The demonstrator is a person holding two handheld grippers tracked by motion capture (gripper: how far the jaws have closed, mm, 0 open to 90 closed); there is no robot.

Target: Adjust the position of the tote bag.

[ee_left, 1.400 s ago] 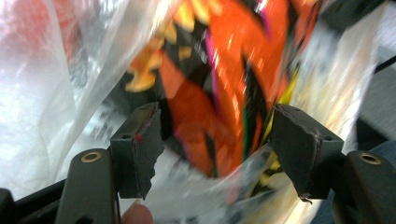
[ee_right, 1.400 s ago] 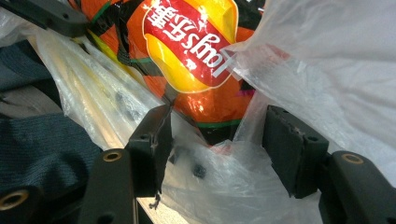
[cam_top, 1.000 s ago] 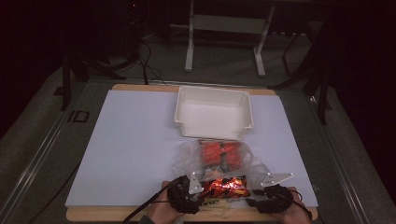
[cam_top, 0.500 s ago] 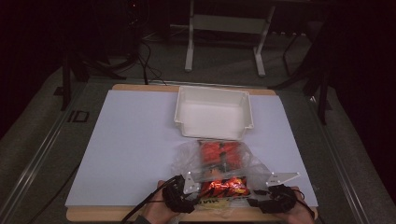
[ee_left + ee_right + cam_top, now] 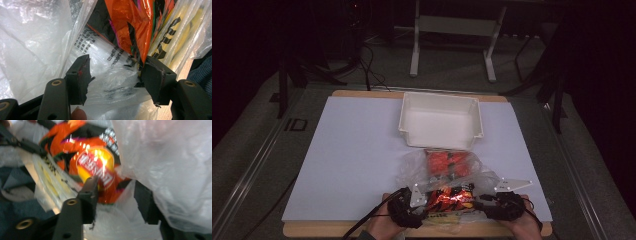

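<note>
A clear plastic bag (image 5: 412,170) lies on the white mat near the table's front edge, with red packets (image 5: 447,161) inside it. At its near end sits an orange snack packet (image 5: 449,197) (image 5: 130,22) (image 5: 95,167) beside a yellow printed packet (image 5: 175,32) (image 5: 50,177). My left gripper (image 5: 426,206) (image 5: 116,75) is at the bag's left near corner, jaws wide, with loose bag film between them. My right gripper (image 5: 483,202) (image 5: 117,192) is at the right near corner. Its jaws have just been closing, with the film and the orange packet between them. That view is blurred, so I see no firm pinch.
An empty white bin (image 5: 440,120) stands just behind the bag, at the back middle of the white mat (image 5: 357,150). The wooden table edge (image 5: 332,231) runs right in front of both hands. Stand legs and cables sit on the dark floor beyond the table.
</note>
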